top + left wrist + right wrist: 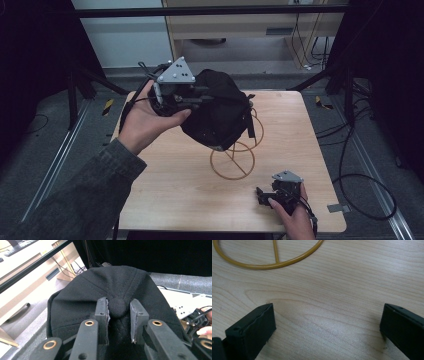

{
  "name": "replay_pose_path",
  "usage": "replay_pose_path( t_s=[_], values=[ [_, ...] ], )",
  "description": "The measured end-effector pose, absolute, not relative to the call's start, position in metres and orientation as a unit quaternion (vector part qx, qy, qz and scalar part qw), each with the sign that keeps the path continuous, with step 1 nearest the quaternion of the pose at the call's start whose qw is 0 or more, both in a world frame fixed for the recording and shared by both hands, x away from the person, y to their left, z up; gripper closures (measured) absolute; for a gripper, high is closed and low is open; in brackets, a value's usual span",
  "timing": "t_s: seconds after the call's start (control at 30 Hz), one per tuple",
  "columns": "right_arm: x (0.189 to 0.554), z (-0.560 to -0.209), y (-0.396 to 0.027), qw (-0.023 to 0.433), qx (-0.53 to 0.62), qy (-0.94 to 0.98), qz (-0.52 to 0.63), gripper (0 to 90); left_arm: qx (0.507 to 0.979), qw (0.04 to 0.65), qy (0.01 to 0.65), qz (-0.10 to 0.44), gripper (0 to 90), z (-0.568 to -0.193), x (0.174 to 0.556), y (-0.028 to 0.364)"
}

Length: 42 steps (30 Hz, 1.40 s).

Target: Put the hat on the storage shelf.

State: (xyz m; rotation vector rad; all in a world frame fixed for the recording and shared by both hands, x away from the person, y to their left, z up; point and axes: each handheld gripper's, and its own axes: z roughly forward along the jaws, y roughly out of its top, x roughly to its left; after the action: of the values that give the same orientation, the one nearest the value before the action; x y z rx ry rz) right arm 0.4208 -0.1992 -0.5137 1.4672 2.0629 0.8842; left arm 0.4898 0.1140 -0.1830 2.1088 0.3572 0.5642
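A black cap (220, 112) sits tilted over a yellow wire stand (232, 161) near the middle of the wooden table (170, 195). My left gripper (199, 96) comes at the cap from the left, held in a raised hand. In the left gripper view the left gripper (119, 303) has its jaws pressed on either side of the cap's (82, 295) top button (118, 308). My right gripper (262, 193) rests low at the table's front right, open. In the right gripper view the right gripper (328, 313) has bare wood between its jaws, and the stand's ring base (269, 265) lies ahead.
The table's front edge runs just behind the right hand (295, 220). Black frame legs and cables (360, 175) stand on the floor to the right. A wooden cabinet (240, 30) is beyond the table's far edge.
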Motion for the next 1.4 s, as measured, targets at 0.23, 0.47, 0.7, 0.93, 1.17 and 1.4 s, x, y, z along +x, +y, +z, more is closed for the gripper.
replay_pose_path(
  t_s=[0.23,0.47,0.7,0.93,1.17,1.4],
  values=[
    [0.421,-0.514,-0.199,0.228,0.533,0.749,0.321,0.4,0.855,0.447,0.138,0.225,71.9,-0.182,0.491,0.102],
    [0.422,-0.514,-0.199,0.228,0.531,0.750,0.323,0.3,0.859,0.442,0.129,0.222,71.8,-0.182,0.496,0.084],
    [0.421,-0.513,-0.199,0.226,0.531,0.750,0.322,0.4,0.869,0.428,0.125,0.215,71.7,-0.197,0.503,0.065],
    [0.421,-0.513,-0.199,0.226,0.531,0.750,0.322,0.4,0.877,0.415,0.124,0.208,71.7,-0.210,0.508,0.052],
    [0.421,-0.513,-0.199,0.227,0.530,0.751,0.322,0.4,0.881,0.406,0.128,0.205,71.5,-0.221,0.516,0.044],
    [0.422,-0.513,-0.199,0.229,0.529,0.752,0.322,0.3,0.889,0.391,0.132,0.198,71.0,-0.238,0.524,0.036]
  ],
)
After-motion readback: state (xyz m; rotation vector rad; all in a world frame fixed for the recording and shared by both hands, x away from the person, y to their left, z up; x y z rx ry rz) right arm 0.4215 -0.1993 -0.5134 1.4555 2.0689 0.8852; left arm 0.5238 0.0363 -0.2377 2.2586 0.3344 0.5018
